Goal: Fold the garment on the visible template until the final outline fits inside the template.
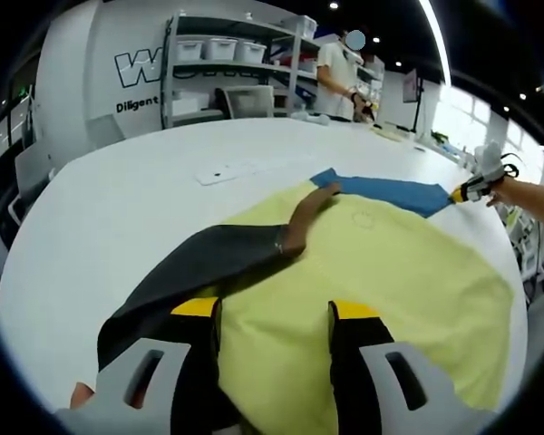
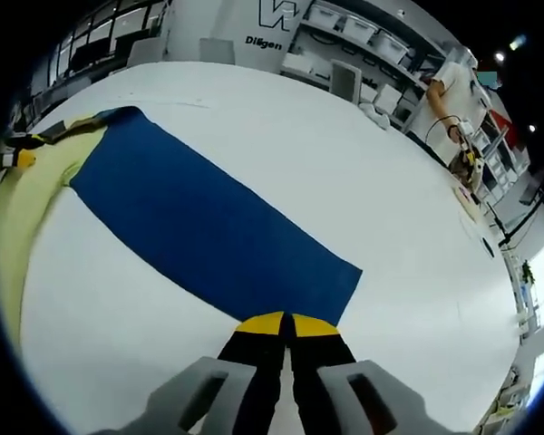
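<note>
A yellow garment (image 1: 390,272) lies spread on the white table (image 1: 118,208), with a black sleeve (image 1: 199,263) at its left, a brown collar (image 1: 308,213) and a blue sleeve (image 1: 381,190) at the far side. My left gripper (image 1: 274,313) hovers low over the yellow body, jaws wide apart and open. The right gripper (image 1: 471,188) sits at the blue sleeve's far end. In the right gripper view, the blue sleeve (image 2: 199,217) stretches flat across the table (image 2: 390,181) toward the yellow body (image 2: 23,208), and my right gripper (image 2: 286,324) is shut on its near edge.
A flat white sheet (image 1: 227,170) lies on the table beyond the collar. Shelves with white bins (image 1: 227,50) and a chair (image 1: 249,100) stand behind the table. A person (image 1: 335,77) works at the far edge. Bare tabletop surrounds the garment.
</note>
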Demonstrator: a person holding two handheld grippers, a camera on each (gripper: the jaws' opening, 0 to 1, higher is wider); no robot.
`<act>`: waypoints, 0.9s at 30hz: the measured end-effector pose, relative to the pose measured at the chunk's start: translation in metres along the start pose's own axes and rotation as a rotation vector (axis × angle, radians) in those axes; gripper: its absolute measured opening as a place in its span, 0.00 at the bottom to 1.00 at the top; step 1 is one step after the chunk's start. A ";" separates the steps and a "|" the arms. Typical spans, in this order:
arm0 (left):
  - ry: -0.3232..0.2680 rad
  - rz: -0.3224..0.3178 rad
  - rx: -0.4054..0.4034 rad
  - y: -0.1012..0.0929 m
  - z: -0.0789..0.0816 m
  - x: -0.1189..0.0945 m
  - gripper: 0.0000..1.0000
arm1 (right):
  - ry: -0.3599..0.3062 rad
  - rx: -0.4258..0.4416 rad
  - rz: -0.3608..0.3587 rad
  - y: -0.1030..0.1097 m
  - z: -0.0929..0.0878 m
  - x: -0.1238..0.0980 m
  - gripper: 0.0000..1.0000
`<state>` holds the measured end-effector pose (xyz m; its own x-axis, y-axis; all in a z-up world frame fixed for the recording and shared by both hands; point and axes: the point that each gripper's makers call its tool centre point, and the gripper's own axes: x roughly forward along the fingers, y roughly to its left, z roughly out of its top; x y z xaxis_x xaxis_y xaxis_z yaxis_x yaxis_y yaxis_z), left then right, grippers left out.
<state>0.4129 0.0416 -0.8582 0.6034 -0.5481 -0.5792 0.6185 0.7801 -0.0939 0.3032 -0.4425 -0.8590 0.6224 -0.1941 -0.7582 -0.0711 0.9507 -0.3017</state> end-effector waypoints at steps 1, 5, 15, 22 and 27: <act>0.000 0.000 0.000 0.000 0.000 0.000 0.44 | -0.007 0.000 0.000 0.000 0.002 -0.001 0.00; 0.000 0.000 -0.001 0.000 0.000 0.000 0.44 | -0.031 0.001 0.003 0.003 0.012 -0.005 0.03; -0.001 0.001 -0.004 -0.001 0.000 0.001 0.45 | -0.123 -0.026 0.062 0.030 0.047 -0.007 0.28; -0.001 0.000 -0.006 -0.001 0.000 0.000 0.45 | -0.240 0.015 0.128 0.051 0.075 -0.011 0.53; -0.001 0.000 -0.005 0.000 0.000 0.001 0.45 | -0.272 0.001 0.148 0.064 0.088 -0.015 0.56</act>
<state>0.4134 0.0409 -0.8588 0.6039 -0.5484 -0.5784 0.6159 0.7817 -0.0980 0.3581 -0.3571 -0.8162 0.7912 0.0181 -0.6114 -0.1760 0.9640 -0.1992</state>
